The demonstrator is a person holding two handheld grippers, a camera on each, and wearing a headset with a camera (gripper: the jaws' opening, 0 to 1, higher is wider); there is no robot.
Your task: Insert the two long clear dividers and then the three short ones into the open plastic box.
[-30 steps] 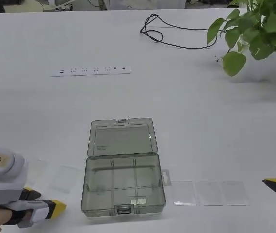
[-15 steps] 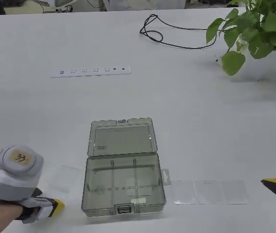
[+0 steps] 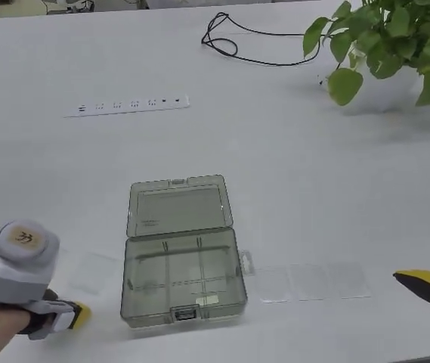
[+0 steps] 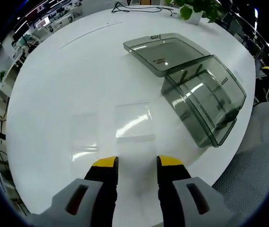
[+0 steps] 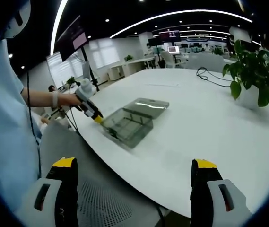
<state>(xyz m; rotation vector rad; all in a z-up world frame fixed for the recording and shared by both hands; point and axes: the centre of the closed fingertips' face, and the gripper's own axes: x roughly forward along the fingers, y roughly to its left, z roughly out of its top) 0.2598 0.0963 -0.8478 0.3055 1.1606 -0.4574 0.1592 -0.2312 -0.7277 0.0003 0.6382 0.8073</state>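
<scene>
So not much has changed over the last second. The left gripper (image 4: pixel 134 163) has tipped up a little and now points at the two clear dividers (image 4: pixel 133 121) lying flat just left of the open plastic box (image 3: pixel 178 281). Its jaws are a narrow gap apart and hold nothing. The right gripper (image 5: pixel 134 163) hangs off the table (image 3: pixel 290 166) edge, jaws wide apart. Three more dividers (image 3: pixel 313 281) sit right of the box. I'd guess the first pickup comes next.
</scene>
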